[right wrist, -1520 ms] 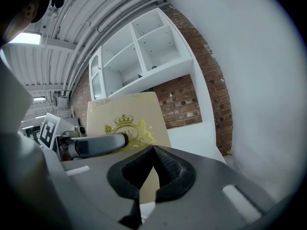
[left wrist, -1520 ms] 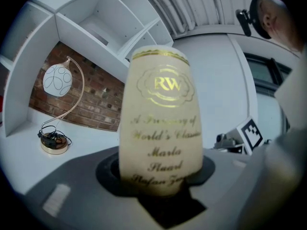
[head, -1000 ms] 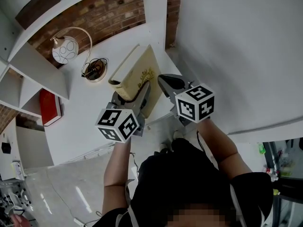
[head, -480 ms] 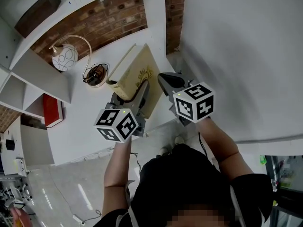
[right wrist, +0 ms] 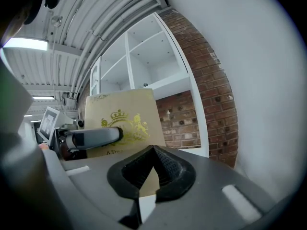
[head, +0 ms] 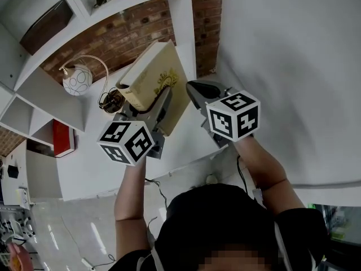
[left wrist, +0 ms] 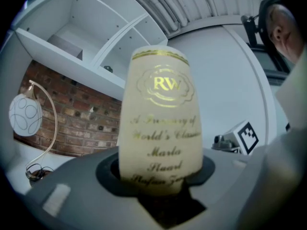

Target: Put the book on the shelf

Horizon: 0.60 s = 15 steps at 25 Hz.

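A thick cream book (head: 152, 75) with gold print is held above the white desk (head: 96, 151), spine toward the left gripper's camera. My left gripper (head: 144, 110) is shut on its lower end; one grey finger (head: 163, 103) lies across the front cover. In the left gripper view the book's spine (left wrist: 160, 119) stands upright between the jaws of the left gripper (left wrist: 160, 178). My right gripper (head: 194, 89) hovers just right of the book, jaws together and empty. The right gripper view has the book's cover (right wrist: 120, 116) beyond the right gripper (right wrist: 152, 152). White shelf compartments (head: 73, 4) lie at the upper left.
A globe lamp (head: 77, 79) with a curved arm and coiled cord stands on the desk by the brick wall (head: 118, 35). A red book (head: 59, 130) lies in a lower shelf cubby at left. A white wall (head: 293, 49) fills the right side.
The left gripper has lifted the book off the desk and carried it up and leftward toward the shelves. The right gripper has stayed beside it, nearly still.
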Motion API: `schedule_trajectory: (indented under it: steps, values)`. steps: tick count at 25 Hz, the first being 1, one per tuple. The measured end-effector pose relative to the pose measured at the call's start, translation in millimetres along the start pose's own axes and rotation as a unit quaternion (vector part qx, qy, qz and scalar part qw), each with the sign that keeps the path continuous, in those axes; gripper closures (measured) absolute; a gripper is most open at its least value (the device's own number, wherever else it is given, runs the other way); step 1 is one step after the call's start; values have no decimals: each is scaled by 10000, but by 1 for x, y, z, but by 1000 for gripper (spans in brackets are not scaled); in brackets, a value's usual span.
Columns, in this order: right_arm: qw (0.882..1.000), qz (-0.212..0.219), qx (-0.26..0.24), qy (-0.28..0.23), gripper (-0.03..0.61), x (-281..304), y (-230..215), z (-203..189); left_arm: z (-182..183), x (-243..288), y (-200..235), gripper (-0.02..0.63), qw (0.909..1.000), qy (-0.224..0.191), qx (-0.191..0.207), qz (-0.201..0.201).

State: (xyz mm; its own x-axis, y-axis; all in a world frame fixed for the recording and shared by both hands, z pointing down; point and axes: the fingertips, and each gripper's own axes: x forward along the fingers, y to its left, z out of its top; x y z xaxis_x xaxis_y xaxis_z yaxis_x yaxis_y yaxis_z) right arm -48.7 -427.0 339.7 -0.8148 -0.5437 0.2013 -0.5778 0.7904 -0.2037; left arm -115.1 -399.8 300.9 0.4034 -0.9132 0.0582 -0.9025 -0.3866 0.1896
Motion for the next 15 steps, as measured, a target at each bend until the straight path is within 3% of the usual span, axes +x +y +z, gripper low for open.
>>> schedule_trajectory:
  steps: [10,15]
  values:
    - [9991,368,-83,-193,581,14,-21,56,72,30,4,402,9983,-118,563,111]
    - [9987,421,-91,-272,581,22,-26,75,110,37,1,402,9938,-275,1046,258]
